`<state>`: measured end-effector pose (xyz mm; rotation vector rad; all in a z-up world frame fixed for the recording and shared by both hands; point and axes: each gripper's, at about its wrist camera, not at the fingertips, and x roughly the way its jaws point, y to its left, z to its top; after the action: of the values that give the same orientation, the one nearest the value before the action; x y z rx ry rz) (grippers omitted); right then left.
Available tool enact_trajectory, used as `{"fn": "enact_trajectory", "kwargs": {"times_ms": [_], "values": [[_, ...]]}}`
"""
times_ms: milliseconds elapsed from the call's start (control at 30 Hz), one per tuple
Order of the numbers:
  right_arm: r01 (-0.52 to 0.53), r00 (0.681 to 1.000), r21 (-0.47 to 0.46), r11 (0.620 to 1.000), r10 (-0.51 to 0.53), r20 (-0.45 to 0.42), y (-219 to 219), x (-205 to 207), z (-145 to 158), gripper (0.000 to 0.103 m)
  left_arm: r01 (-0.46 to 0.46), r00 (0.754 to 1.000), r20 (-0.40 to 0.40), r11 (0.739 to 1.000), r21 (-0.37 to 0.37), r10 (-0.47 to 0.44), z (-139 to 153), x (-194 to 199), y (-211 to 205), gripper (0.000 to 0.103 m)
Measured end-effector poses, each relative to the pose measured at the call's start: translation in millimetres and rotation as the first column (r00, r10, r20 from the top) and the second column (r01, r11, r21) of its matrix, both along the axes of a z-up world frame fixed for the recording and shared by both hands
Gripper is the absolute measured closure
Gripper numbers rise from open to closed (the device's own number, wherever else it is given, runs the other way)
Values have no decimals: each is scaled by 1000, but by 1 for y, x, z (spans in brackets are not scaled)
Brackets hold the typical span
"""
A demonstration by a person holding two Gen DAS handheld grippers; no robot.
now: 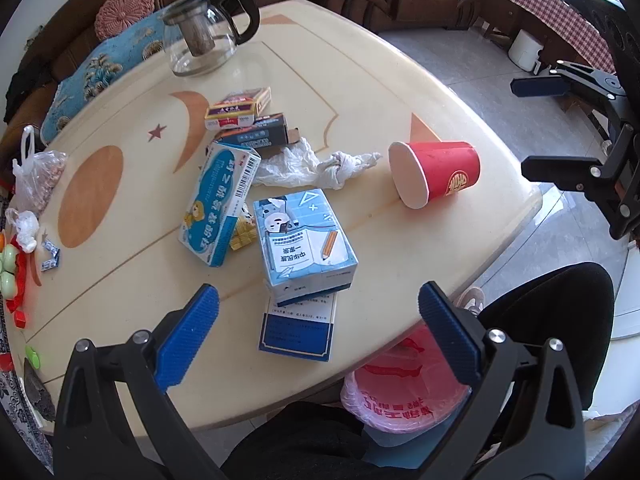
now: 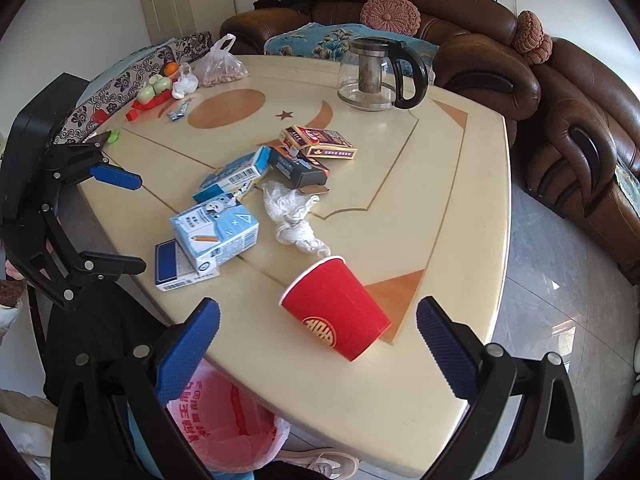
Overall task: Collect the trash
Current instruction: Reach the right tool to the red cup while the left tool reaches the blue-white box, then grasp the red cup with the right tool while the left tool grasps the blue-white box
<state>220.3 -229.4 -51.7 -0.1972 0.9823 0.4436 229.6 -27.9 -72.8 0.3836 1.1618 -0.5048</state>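
Trash lies on a cream table [image 1: 360, 92]: a tipped red paper cup [image 1: 434, 174] [image 2: 336, 308], a crumpled white tissue [image 1: 320, 166] [image 2: 294, 216], a light-blue carton [image 1: 306, 240] [image 2: 216, 232] on a flat blue-and-white box [image 1: 298, 328], a long blue box [image 1: 220, 208], and small packs [image 1: 240, 110] further back. My left gripper [image 1: 320, 316] is open and empty, just short of the carton. My right gripper [image 2: 318, 328] is open and empty, its fingers either side of the red cup, not touching it. A bin lined with a pink bag [image 1: 404, 392] [image 2: 228, 424] stands below the table's near edge.
A glass teapot [image 1: 204, 32] [image 2: 380, 76] stands at the table's far side. A plastic bag of nuts [image 2: 220, 64], fruit and small wrappers sit at the far left corner. A brown sofa [image 2: 560, 100] curves around the table. Each gripper shows in the other's view [image 1: 560, 128] [image 2: 120, 220].
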Motion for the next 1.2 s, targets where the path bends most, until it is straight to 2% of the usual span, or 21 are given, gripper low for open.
{"fn": "enact_trajectory", "kwargs": {"times_ms": [300,500,800,867,933,1033,1100,1200], "values": [[-91,994,-22,996,90,-60,5,19,-28,6,-19,995,-100,999,40,22,-33,23,-11,5],[-181,977,-62,982,172,-127,19,32,-57,6,-37,986,-160,998,55,45,-53,36,-16,5],[-256,956,-141,956,229,-183,37,54,-101,6,-113,951,-284,993,39,119,-76,58,-15,5],[-259,956,-161,952,229,-184,39,57,-106,8,-126,947,-292,991,43,133,-79,62,-14,5],[-249,960,-167,954,219,-176,38,58,-109,17,-139,943,-299,989,45,146,-82,65,-15,5],[-238,962,-169,956,208,-178,38,59,-111,21,-164,932,-318,985,57,174,-86,73,-14,6],[-224,965,-166,960,195,-174,36,60,-111,28,-185,925,-322,979,81,201,-93,76,-11,17],[-184,970,-128,975,160,-182,29,63,-110,30,-209,904,-360,974,92,228,-100,82,-9,30]]}}
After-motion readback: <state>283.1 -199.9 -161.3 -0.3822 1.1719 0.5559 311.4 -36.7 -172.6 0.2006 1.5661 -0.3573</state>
